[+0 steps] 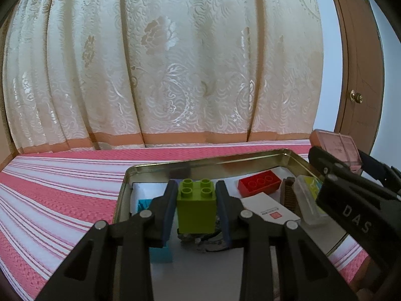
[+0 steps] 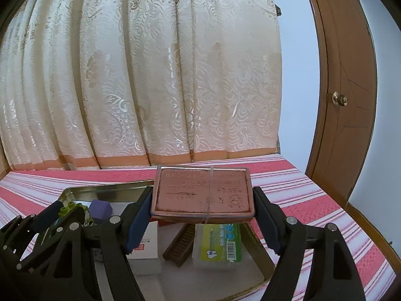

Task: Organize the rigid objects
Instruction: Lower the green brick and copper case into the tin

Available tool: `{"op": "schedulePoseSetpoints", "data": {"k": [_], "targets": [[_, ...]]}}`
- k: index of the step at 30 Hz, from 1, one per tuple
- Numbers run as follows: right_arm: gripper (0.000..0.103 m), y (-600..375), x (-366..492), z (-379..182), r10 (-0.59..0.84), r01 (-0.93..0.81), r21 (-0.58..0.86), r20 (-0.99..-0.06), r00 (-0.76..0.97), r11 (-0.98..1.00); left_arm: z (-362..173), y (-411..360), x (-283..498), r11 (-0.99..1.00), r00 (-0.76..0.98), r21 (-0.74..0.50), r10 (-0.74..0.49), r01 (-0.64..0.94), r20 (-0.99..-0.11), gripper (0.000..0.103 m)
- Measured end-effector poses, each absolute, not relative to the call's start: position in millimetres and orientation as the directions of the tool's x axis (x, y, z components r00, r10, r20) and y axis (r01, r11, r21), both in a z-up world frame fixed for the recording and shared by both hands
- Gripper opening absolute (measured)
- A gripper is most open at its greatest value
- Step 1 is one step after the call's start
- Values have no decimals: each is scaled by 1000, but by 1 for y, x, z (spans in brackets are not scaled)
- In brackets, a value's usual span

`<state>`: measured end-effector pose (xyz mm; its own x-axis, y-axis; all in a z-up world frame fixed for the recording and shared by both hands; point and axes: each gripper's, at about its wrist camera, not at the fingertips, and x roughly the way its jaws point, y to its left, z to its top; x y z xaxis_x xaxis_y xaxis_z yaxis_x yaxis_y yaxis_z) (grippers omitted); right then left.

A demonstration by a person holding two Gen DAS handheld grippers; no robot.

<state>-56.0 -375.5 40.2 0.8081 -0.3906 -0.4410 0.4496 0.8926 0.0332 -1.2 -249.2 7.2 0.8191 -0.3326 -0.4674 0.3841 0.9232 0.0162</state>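
Rigid objects are being gathered into a shallow silver metal tray (image 1: 208, 161) that sits on a bedcover of pink and white stripes (image 1: 62, 188), and both tongs are loaded above it. Pinched between the blue pads of the left gripper (image 1: 196, 207) is a lime-green studded plastic building block (image 1: 196, 205), upright with its studs on top and held clear above the tray floor. Beyond its tips and to their right lies a flat red studded brick (image 1: 259, 186); just below its left pad is a turquoise plastic piece (image 1: 160, 254). The right gripper (image 2: 201, 212) has its jaws set wide and clamped on the two short ends of a flat pink rectangular case with printed text (image 2: 202, 192), carried level over the tray's right half. Under that case lie a white card box with a red mark (image 2: 147, 245), a dark brown comb (image 2: 180, 243) and a clear packet with a green printed label (image 2: 218, 244), while a purple block (image 2: 101, 210) stands to the left of the right tongs, near the left ones. The step in hand looks like placing: both pieces hover over the tray, not yet set down. Next, each should probably descend onto a bare patch of floor, the green block beside the other bricks, the case clear of the comb and packet, before the jaws release.
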Motion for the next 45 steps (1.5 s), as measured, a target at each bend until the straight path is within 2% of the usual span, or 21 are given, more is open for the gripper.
{"op": "schedulePoseSetpoints", "data": {"k": [25,45], "targets": [[78,-389,-32,29,-363,449,47,-516,776,893,1,-264,16,927,795,12,-315,375,-519,30],[78,-390,-3,12,-274,409,76,-631,726,909,-2,-266,32,940,782,1,-283,341,-555,30]]}}
